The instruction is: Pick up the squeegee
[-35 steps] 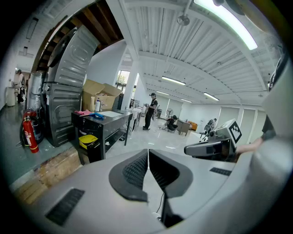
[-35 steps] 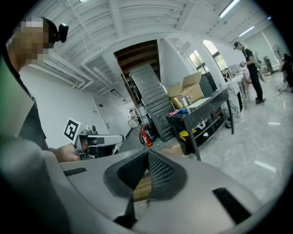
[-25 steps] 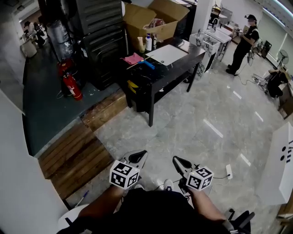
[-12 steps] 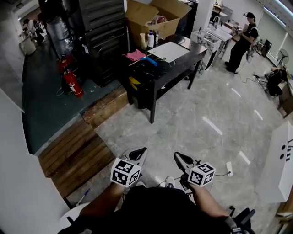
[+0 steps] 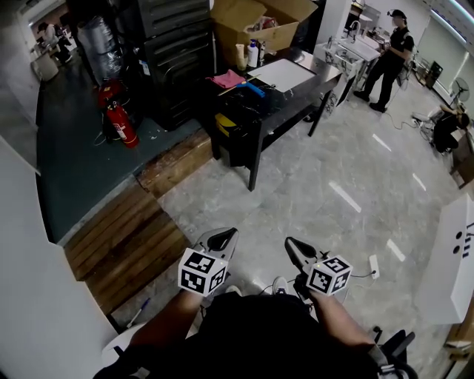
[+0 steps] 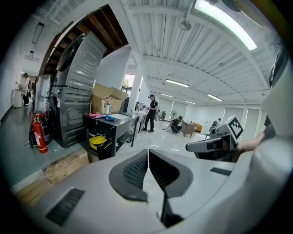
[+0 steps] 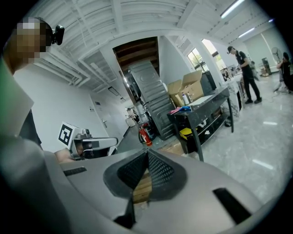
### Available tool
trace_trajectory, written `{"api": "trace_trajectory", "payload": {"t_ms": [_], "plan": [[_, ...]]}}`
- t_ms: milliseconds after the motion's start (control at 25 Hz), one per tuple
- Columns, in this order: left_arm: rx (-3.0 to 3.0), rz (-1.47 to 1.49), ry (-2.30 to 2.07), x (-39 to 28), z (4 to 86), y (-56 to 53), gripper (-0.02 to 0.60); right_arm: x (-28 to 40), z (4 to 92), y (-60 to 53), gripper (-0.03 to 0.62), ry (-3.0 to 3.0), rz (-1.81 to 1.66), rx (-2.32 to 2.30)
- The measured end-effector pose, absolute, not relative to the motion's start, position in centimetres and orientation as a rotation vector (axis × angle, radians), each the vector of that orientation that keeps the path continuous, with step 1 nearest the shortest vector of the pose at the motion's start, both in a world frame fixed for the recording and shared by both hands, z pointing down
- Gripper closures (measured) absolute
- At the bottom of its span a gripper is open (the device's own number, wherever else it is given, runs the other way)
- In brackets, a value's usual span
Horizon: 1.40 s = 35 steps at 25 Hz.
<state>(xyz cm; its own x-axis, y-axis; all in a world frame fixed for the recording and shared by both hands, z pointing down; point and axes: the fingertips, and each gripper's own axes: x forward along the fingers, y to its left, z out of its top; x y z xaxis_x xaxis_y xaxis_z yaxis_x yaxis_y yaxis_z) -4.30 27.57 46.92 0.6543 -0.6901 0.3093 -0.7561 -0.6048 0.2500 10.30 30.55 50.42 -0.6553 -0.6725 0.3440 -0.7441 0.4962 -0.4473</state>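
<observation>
The squeegee [image 5: 252, 89] is a blue-handled tool lying on the black table [image 5: 311, 87] far ahead, next to a pink cloth [image 5: 228, 78]. It shows small in the left gripper view [image 6: 109, 118] and in the right gripper view [image 7: 186, 109]. My left gripper [image 5: 226, 237] and right gripper [image 5: 293, 246] are held side by side low in front of the person's body, over the marble floor, far from the table. Both are shut with nothing between their jaws [image 6: 148, 151] [image 7: 147, 153].
A white board [image 5: 285, 74], bottles [image 5: 253, 53] and an open cardboard box [image 5: 259, 22] sit on or behind the table, with a yellow bin [image 5: 226, 124] underneath. Red fire extinguishers [image 5: 122, 124] stand left. Wooden boards [image 5: 122, 240] lie on the floor. A person [image 5: 389, 55] stands far right.
The person has walked a little across the floor, so the table and room have shifted slightly in the head view. Both grippers stay shut and side by side.
</observation>
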Motion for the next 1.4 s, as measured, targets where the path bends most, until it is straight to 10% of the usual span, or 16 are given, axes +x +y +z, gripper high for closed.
{"api": "trace_trajectory", "payload": {"t_ms": [1400], "plan": [[2.443, 0.244, -1.222, -10.2, 48.2, 27.1, 0.561, 3.5, 50.1, 28.0, 0.585, -2.654, 0.797, 1.106]]}}
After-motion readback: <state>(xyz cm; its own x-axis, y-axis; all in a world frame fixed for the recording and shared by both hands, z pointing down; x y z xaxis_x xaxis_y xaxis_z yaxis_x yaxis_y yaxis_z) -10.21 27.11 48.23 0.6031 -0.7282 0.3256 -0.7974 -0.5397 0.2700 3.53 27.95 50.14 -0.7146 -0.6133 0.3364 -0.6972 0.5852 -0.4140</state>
